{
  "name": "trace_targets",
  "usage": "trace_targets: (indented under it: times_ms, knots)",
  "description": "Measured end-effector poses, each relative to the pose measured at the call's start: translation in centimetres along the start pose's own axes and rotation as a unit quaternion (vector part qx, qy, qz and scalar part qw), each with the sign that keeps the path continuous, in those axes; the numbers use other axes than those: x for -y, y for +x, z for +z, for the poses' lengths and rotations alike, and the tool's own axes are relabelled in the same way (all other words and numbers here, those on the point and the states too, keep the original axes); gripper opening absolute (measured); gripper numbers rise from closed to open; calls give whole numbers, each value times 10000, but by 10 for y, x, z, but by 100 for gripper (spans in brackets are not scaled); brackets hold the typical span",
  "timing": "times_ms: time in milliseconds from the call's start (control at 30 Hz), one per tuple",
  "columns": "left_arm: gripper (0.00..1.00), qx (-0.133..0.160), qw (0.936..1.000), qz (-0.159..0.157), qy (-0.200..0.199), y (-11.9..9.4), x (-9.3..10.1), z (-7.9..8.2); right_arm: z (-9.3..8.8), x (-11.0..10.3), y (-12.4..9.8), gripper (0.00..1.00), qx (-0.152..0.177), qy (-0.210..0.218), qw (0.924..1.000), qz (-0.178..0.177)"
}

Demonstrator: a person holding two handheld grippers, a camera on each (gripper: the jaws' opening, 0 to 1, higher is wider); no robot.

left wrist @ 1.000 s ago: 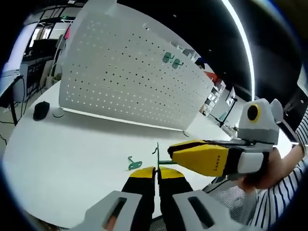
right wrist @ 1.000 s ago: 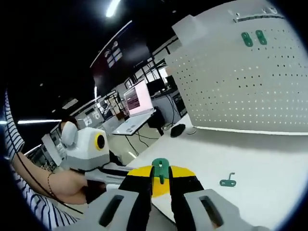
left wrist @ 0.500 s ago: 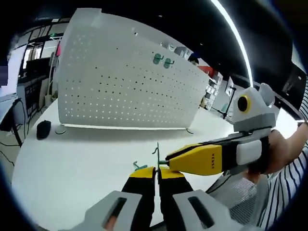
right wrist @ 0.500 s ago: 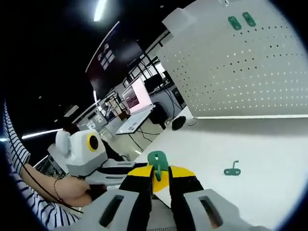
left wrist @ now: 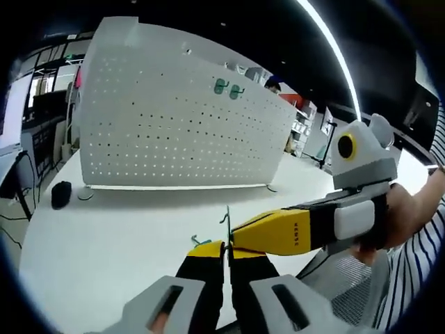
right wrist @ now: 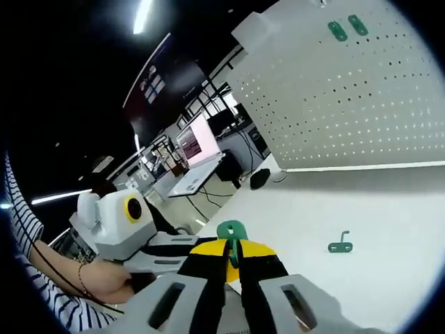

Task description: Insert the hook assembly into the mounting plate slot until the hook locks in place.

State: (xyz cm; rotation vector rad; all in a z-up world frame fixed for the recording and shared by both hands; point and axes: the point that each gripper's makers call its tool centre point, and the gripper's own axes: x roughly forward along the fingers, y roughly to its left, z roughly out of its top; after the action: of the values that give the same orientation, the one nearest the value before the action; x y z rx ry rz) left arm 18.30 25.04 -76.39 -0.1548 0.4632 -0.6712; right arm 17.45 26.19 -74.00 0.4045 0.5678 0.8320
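My left gripper is shut on a thin green hook piece, seen edge on and standing up from its yellow tips. The right gripper reaches in from the right, and its tips meet that piece. In the right gripper view, my right gripper is shut on a green plate with a rounded top. The left gripper, held by a hand, comes in from the left and ends behind my jaws. Another green hook lies loose on the white table.
A white pegboard stands upright at the table's far side, with two green hooks mounted near its top. A dark mouse lies by its left foot. A laptop and desks stand beyond the table. A striped sleeve is at the right.
Both views have shifted only slightly. The right gripper's jaws look closer together around the green plate, and its tips have edged a little further toward the left gripper's piece.
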Motion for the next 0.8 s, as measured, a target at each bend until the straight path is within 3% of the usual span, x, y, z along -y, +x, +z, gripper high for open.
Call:
trace_targets:
  times_ms: [100,167,600,800]
  knots:
    - [1,-33,10000,13,16,0,0,-1,-1,2,0,1,-24,24,10000,-55]
    - [1,-250,9997,16,-43,1,-1,-9,-5,4,1,0,-120,-157,9997,-153]
    - [3,-347,9994,-13,-36,0,2,-10,-6,3,-2,0,-186,-238,9994,-171]
    - [4,-151,9997,-88,157,0,3,-3,-2,2,-4,0,-105,-248,9995,-138]
